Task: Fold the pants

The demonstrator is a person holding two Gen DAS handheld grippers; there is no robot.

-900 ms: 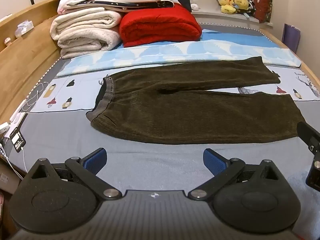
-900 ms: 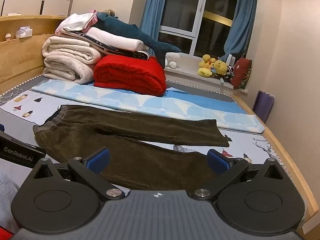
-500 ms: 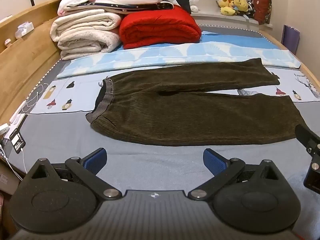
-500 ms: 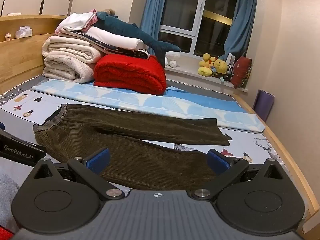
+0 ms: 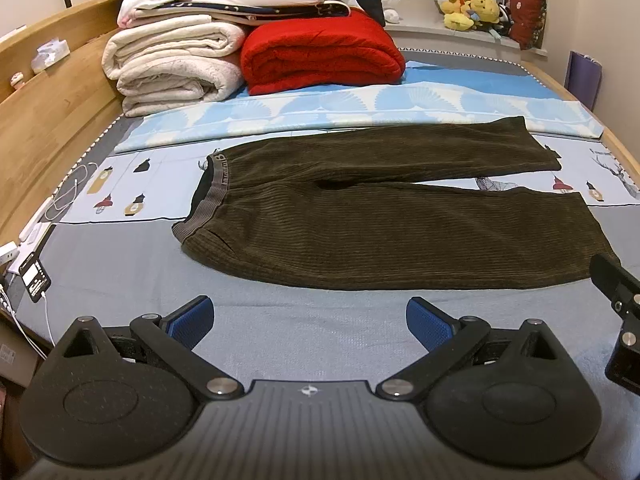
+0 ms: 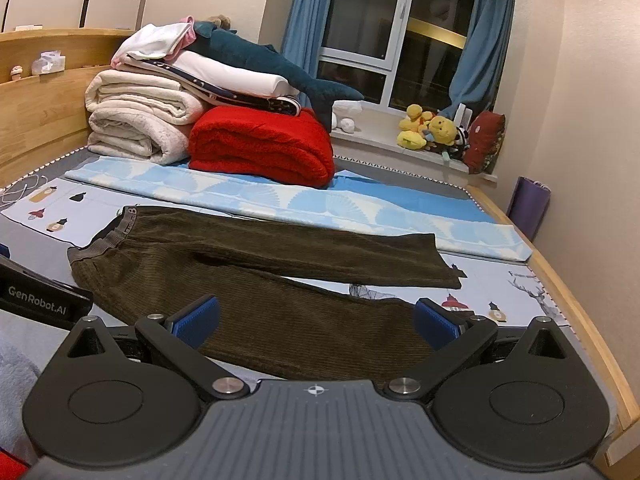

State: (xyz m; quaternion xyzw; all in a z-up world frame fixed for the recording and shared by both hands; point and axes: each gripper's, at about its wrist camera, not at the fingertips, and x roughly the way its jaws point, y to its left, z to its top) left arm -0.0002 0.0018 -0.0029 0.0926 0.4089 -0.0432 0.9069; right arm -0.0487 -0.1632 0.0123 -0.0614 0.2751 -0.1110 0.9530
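Dark olive corduroy pants (image 5: 380, 220) lie flat on the bed, waistband (image 5: 208, 200) to the left, both legs running right and slightly splayed. They also show in the right wrist view (image 6: 260, 280). My left gripper (image 5: 310, 320) is open and empty, over the grey bed cover just in front of the near leg. My right gripper (image 6: 316, 318) is open and empty, low over the near leg's lower half. Its body shows at the right edge of the left wrist view (image 5: 618, 312).
Folded white blankets (image 5: 172, 68), a red blanket (image 5: 320, 54) and a plush shark are stacked at the far end on a blue-and-white cloth (image 5: 360, 112). A wooden bed rail (image 5: 48, 120) runs along the left, with a phone (image 5: 35, 280) and cables beside it.
Both grippers have drifted slightly forward toward the pants; both stay open. The pants have not moved.
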